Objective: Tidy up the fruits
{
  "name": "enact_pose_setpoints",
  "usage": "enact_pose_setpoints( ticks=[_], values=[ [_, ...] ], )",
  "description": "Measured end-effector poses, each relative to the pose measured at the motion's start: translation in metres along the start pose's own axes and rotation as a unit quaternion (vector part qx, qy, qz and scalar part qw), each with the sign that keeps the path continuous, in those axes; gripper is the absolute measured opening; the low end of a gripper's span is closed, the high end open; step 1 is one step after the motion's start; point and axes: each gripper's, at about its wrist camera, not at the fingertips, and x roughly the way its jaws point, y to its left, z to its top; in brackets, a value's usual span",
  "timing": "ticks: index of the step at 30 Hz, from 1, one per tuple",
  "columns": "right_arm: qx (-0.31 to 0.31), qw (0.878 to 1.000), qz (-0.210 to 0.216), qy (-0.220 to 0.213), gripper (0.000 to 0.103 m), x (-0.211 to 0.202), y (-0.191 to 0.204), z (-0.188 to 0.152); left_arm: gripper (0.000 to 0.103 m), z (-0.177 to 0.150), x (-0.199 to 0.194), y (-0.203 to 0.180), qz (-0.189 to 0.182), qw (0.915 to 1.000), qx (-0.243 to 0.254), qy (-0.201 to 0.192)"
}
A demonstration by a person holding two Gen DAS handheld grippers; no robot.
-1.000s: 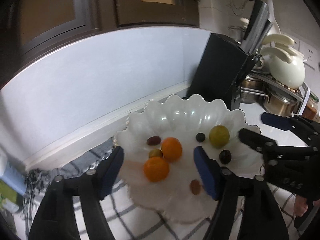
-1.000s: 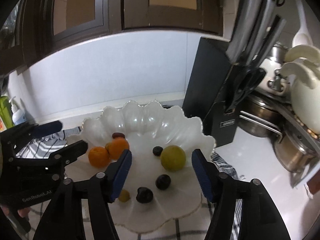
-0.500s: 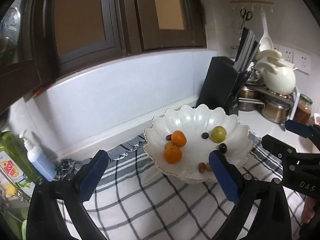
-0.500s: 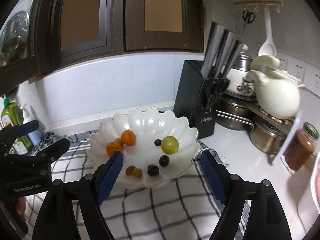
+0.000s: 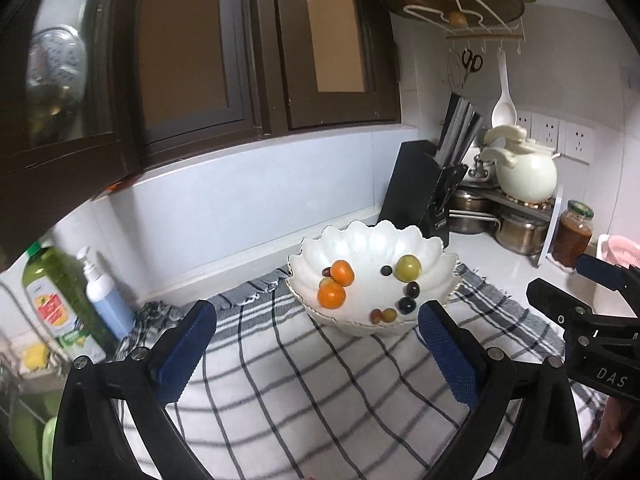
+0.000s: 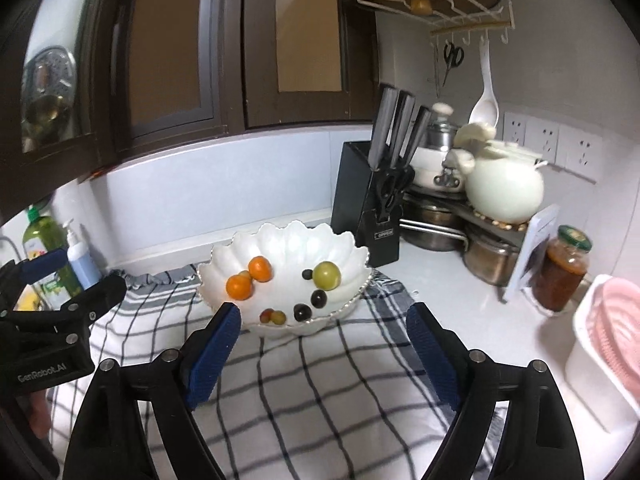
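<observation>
A white scalloped bowl [image 5: 424,246] [image 6: 340,244] stands on a checked cloth [image 5: 320,380] [image 6: 320,392]. In it lie two oranges [image 5: 332,295] [image 6: 239,286], a green plum [image 5: 408,267] [image 6: 327,275], several dark grapes [image 5: 407,305] [image 6: 318,299] and small reddish and yellow fruits [image 5: 384,315] [image 6: 273,316]. My left gripper [image 5: 316,352] is open and empty, well back from the bowl above the cloth. My right gripper [image 6: 322,354] is open and empty, also back from the bowl. Each gripper shows at the edge of the other's view.
A black knife block [image 5: 424,188] [image 6: 370,192] stands behind the bowl. Pots and a white kettle [image 6: 504,188] sit on a rack at right, with a sauce jar [image 6: 564,268] and a pink-and-white basket [image 6: 612,340]. Soap bottles [image 5: 60,292] stand at left.
Both grippers have pulled back and up from the bowl, so it looks smaller and farther. Both stay open and empty. The fruits have not moved.
</observation>
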Motion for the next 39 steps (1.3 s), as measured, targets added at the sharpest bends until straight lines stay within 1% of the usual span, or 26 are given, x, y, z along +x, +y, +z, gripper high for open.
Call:
enact_pose_setpoints(
  ticks=[9, 17, 26, 32, 39],
  values=[
    [-0.026, 0.999, 0.013, -0.024, 0.086, -0.068, -0.004, -0.012, 0.103, -0.017, -0.062, -0.010, 0.000, 0.9998, -0.016, -0.011],
    [-0.035, 0.999, 0.018, -0.028, 0.086, -0.109, -0.005, -0.029, 0.103, -0.035, -0.106, -0.017, 0.009, 0.9995, -0.020, -0.021],
    [-0.036, 0.999, 0.031, -0.022, 0.086, -0.137, -0.016, -0.049, 0.103, -0.048, -0.139, -0.035, 0.013, 0.9993, -0.015, -0.032],
    [-0.032, 0.999, 0.033, -0.013, 0.086, -0.147, -0.026, -0.057, 0.103, -0.051, -0.152, -0.047, 0.010, 0.9992, -0.014, -0.036],
    [-0.032, 0.999, 0.034, -0.015, 0.086, -0.157, -0.033, -0.061, 0.103, -0.056, -0.160, -0.055, 0.006, 0.9994, -0.010, -0.032]
  ],
)
